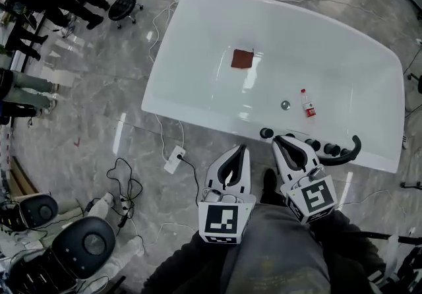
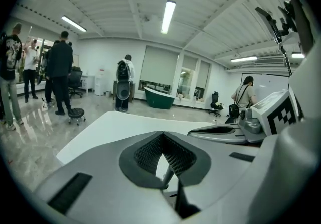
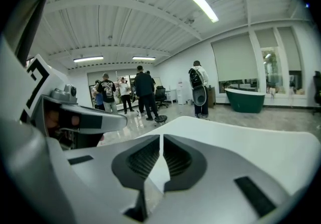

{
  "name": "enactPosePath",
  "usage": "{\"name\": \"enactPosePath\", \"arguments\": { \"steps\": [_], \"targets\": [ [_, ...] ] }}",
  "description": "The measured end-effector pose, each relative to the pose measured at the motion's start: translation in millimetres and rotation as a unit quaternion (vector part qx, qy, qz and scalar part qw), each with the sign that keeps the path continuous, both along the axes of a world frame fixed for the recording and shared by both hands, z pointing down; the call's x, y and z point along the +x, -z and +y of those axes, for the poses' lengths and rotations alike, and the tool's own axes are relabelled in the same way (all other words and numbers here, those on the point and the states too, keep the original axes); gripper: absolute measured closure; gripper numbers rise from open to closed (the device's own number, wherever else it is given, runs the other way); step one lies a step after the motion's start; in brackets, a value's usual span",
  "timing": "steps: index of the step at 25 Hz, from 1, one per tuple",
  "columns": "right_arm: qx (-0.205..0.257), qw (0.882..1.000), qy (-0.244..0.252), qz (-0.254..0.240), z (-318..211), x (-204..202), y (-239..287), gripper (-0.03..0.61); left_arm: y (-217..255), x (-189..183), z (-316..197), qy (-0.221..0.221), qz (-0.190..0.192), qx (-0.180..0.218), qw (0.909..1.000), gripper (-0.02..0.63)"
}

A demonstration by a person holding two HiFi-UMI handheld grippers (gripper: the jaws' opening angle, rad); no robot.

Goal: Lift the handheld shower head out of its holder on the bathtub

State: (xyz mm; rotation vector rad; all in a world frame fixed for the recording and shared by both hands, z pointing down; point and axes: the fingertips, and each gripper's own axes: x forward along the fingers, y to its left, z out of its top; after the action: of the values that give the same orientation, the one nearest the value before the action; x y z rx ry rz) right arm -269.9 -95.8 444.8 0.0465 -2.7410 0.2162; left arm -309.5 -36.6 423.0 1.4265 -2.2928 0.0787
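I see the big white bathtub (image 1: 198,42) in front of me. My left gripper (image 1: 241,149) and right gripper (image 1: 277,142) are both shut tight with nothing in them, by the tub's near edge. The black shower head (image 1: 353,150) sits on that edge, near my right gripper.

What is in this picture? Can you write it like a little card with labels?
Main thing: white oval bathtub
Inside tub: reddish-brown square cloth; small clear plastic bottle with red label, lying down
Shower head: black curved handheld shower head, on the near rim at the right, not lifted yet
Left tongs: shut, empty, just short of the rim
Right tongs: shut, empty, by the round black knobs, apart from the shower head
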Motion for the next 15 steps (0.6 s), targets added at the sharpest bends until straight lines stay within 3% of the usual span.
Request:
{"name": "enactPosePath", "arguments": {
  "steps": [6,15],
  "targets": [
    [0.035,0.999,-0.002,0.016,9.1,-34.7,-14.5,0.463,-14.8,-41.4,1.5,-0.015,0.007,0.004,0.9999,0.611],
    [0.075,0.997,0.018,-0.012,7.5,-44.4,-35.2,0.442,-35.6,-50.6,-2.6,-0.009,-0.012,0.0,0.9999,0.611]
  ]
}}
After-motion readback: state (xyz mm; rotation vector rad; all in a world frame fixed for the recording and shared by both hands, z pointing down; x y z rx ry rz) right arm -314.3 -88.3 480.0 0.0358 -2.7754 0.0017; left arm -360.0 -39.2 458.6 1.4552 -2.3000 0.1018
